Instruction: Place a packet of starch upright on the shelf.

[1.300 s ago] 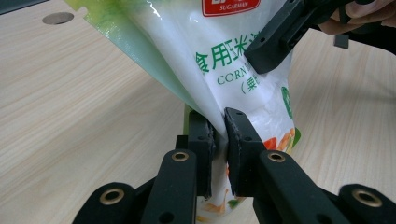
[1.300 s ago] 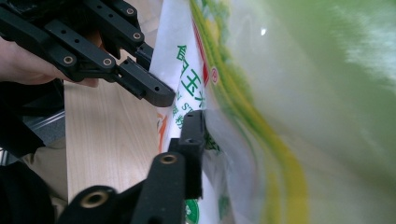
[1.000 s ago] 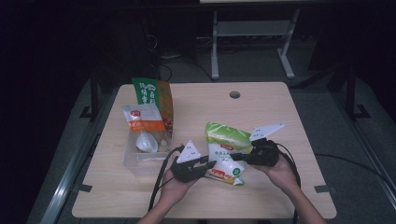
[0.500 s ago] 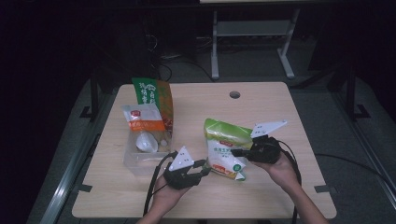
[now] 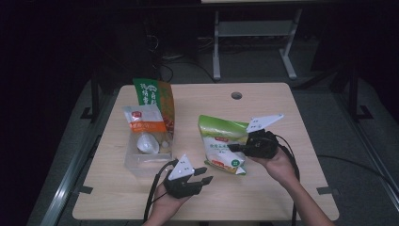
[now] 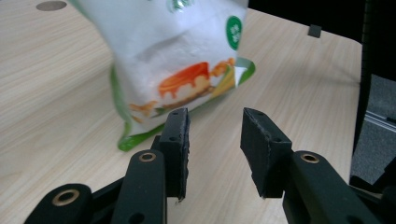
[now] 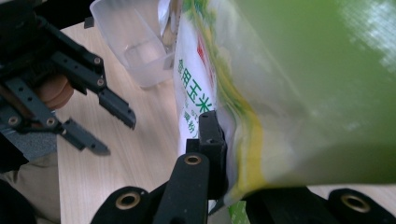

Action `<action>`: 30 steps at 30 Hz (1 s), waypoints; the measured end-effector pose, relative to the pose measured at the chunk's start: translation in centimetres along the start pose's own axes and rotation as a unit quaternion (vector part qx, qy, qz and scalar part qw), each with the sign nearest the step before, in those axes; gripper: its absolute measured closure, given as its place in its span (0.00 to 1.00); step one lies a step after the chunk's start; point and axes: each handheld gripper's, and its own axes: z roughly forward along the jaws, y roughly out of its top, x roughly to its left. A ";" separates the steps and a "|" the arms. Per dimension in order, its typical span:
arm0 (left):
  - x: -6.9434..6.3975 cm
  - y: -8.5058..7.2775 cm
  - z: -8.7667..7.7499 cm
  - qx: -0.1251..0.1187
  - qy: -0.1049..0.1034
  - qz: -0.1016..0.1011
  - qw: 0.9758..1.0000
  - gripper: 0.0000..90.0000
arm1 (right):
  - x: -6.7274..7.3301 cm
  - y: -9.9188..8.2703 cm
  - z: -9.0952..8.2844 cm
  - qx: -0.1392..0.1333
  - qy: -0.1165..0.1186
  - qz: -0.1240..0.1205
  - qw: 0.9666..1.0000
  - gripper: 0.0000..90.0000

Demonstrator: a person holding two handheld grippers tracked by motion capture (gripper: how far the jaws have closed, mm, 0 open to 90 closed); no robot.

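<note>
Clearly green-white pouch — flan picture, Chinese characters.

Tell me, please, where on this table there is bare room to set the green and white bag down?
Bare wood lies between the green and white bag and the table's right edge, along the far edge around the round hole, and along the near edge by the left gripper. The left side is crowded: clear tub, orange-labelled bag, tall green pouch.
</note>
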 end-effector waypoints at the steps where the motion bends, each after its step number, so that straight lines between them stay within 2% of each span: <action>1: -0.2 -0.1 0.0 -0.001 -0.004 0.000 1.000 0.68 | 0.1 0.5 0.1 0.000 0.001 -0.002 1.000 0.98; 12: -0.8 -0.3 -0.2 0.005 -0.016 0.013 1.000 0.65 | 0.6 2.7 0.9 -0.010 0.005 -0.015 1.000 0.98; 15: -1.0 -0.3 -0.1 -0.001 -0.017 0.009 1.000 0.64 | 0.8 3.5 1.1 -0.014 0.007 -0.019 1.000 0.98; 23: -1.2 -0.6 -0.4 0.003 -0.018 0.018 1.000 0.63 | 1.7 5.5 2.1 -0.022 0.020 -0.030 0.999 0.98; 27: -1.5 -0.8 -0.7 0.004 -0.018 0.023 1.000 0.63 | 2.3 6.8 2.9 -0.028 0.034 -0.037 0.998 0.98; 30: -1.6 -0.9 -1.0 0.004 -0.019 0.021 1.000 0.62 | 2.6 7.4 3.2 -0.027 0.035 -0.041 0.998 0.98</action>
